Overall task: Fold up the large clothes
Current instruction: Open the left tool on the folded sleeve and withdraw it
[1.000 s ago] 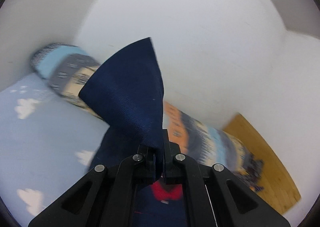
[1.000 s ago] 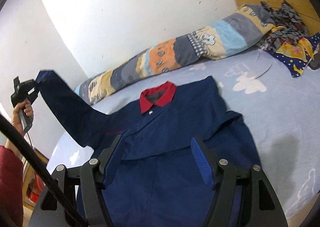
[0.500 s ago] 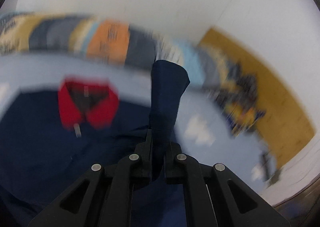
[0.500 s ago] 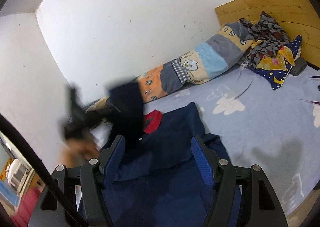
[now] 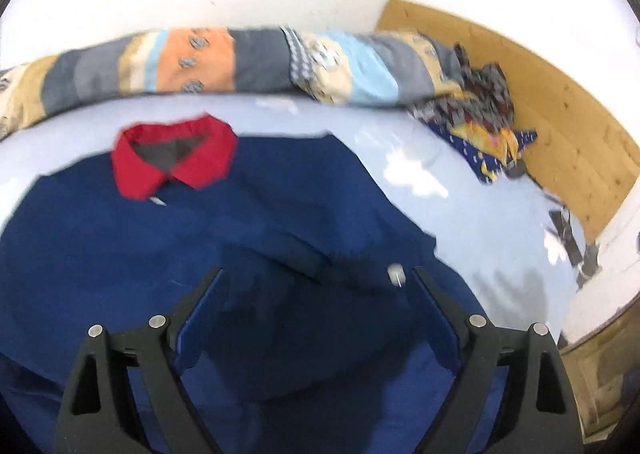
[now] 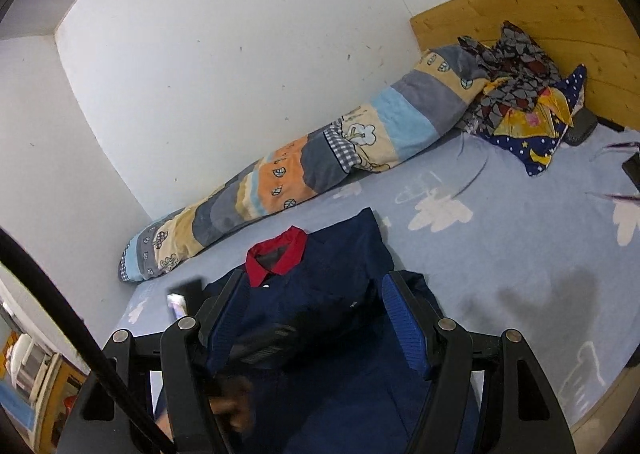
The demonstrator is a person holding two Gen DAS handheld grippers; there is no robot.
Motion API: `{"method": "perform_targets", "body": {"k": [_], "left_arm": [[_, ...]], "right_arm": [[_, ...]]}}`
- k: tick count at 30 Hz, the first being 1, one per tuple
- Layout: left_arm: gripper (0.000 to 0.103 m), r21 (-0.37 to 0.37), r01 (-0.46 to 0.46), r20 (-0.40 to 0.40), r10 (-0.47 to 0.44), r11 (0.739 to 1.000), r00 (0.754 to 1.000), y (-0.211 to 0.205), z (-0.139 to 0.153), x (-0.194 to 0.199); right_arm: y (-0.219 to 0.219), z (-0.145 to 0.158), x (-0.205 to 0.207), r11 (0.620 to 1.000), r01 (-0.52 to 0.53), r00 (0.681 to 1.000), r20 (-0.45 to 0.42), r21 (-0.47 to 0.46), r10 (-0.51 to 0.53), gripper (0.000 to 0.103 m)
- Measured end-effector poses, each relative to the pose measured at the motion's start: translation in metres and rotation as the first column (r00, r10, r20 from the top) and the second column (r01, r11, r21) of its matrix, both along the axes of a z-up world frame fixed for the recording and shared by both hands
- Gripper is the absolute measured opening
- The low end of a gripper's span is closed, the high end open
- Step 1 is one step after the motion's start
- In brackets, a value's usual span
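One navy jacket [image 5: 248, 254] with one red collar [image 5: 172, 157] lies spread on the bed sheet [image 5: 480, 221], directly below and ahead of both my tools. My left gripper [image 5: 316, 286] stands with its two blue-padded fingers wide apart and nothing between them; the jacket's front sits just under the gap, the collar ahead and to the left. A single small white tag or button [image 5: 395, 276] shows near the right finger, too blurred to read.

My right gripper [image 6: 312, 294] is likewise spread wide and holds nothing. Between its fingers I see the same jacket [image 6: 328, 286], its collar [image 6: 276, 256] just ahead of the left finger, and the dark blurred body of my other tool low in the gap.

Ahead of both, along the wall, lies one long rolled patchwork quilt [image 6: 304, 173]. Ahead to the right is one heap of crumpled patterned cloth [image 6: 520, 93] against one wooden headboard [image 6: 540, 5]. The sheet carries white cloud prints [image 6: 440, 213]; I count at least three. I can read no brand or writing anywhere.
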State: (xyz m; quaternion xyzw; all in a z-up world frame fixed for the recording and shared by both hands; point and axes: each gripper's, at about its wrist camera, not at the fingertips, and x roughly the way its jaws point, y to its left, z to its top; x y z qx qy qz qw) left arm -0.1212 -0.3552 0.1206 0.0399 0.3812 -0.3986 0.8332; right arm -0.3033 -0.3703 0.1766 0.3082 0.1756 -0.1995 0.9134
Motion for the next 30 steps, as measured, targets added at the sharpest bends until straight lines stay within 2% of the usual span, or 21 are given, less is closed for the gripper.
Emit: {"method": "perform_targets", "body": {"k": [3, 5, 7, 9, 11, 12, 13, 14, 16, 18, 22, 25, 27, 28, 30], "left_arm": [[0.089, 0.068, -0.094, 0.036, 0.092, 0.993, 0.995, 0.019, 0.0, 0.02], [0.089, 0.147, -0.2, 0.086, 0.189, 0.969, 0.978, 0.036, -0.012, 0.04], [0.089, 0.232, -0.328, 0.109, 0.31, 0.916, 0.944, 0.068, -0.029, 0.061], [0.089, 0.265, -0.424, 0.104, 0.411, 0.866, 0.906, 0.105, -0.042, 0.074], [0.089, 0.338, -0.517, 0.076, 0.524, 0.787, 0.848, 0.145, -0.06, 0.092], [0.09, 0.384, -0.529, 0.04, 0.559, 0.757, 0.829, 0.16, -0.073, 0.101], [0.09, 0.395, -0.506, -0.032, 0.562, 0.767, 0.827, 0.174, -0.084, 0.108], [0.09, 0.36, -0.486, -0.083, 0.546, 0.796, 0.833, 0.184, -0.083, 0.11], [0.089, 0.37, -0.469, -0.066, 0.526, 0.802, 0.848, 0.189, -0.069, 0.106], [0.089, 0.32, -0.477, -0.026, 0.511, 0.819, 0.859, 0.195, -0.049, 0.094], [0.089, 0.24, -0.485, -0.056, 0.511, 0.841, 0.858, 0.216, -0.035, 0.068], [0.089, 0.285, -0.477, -0.039, 0.507, 0.832, 0.861, 0.231, -0.047, 0.046], [0.089, 0.35, -0.437, -0.048, 0.482, 0.829, 0.875, 0.23, -0.07, 0.038], [0.089, 0.391, -0.421, -0.047, 0.474, 0.818, 0.879, 0.23, -0.082, 0.034], [0.089, 0.4, -0.394, -0.003, 0.431, 0.827, 0.902, 0.235, -0.085, 0.02]], "right_arm": [[0.001, -0.001, 0.002, 1.0, 0.016, 1.0, -0.012, -0.02, -0.016, 0.073], [0.002, -0.002, 0.006, 0.999, 0.022, 0.999, -0.028, -0.038, -0.024, 0.073], [0.0, -0.006, 0.009, 0.999, 0.023, 0.998, -0.052, -0.042, -0.025, 0.073], [-0.003, -0.014, 0.018, 1.0, -0.001, 0.995, -0.097, -0.028, -0.002, 0.073], [-0.007, -0.026, 0.027, 1.0, -0.023, 0.99, -0.143, 0.002, 0.023, 0.073], [-0.009, -0.031, 0.031, 0.999, -0.034, 0.987, -0.155, 0.023, 0.038, 0.073], [-0.011, -0.036, 0.035, 0.998, -0.044, 0.985, -0.168, 0.039, 0.05, 0.073], [-0.012, -0.041, 0.038, 0.997, -0.05, 0.982, -0.182, 0.052, 0.059, 0.073], [-0.012, -0.05, 0.045, 0.997, -0.053, 0.975, -0.211, 0.062, 0.065, 0.073], [-0.012, -0.058, 0.053, 0.997, -0.064, 0.966, -0.246, 0.053, 0.075, 0.073], [-0.007, -0.078, 0.075, 0.991, -0.127, 0.939, -0.319, 0.038, 0.132, 0.073], [-0.003, -0.101, 0.095, 0.978, -0.197, 0.912, -0.354, 0.069, 0.209, 0.073], [-0.003, -0.115, 0.11, 0.961, -0.257, 0.897, -0.345, 0.102, 0.276, 0.073], [-0.004, -0.125, 0.119, 0.948, -0.292, 0.885, -0.341, 0.126, 0.318, 0.073], [-0.013, -0.149, 0.125, 0.937, -0.294, 0.876, -0.34, 0.186, 0.342, 0.073]]}}
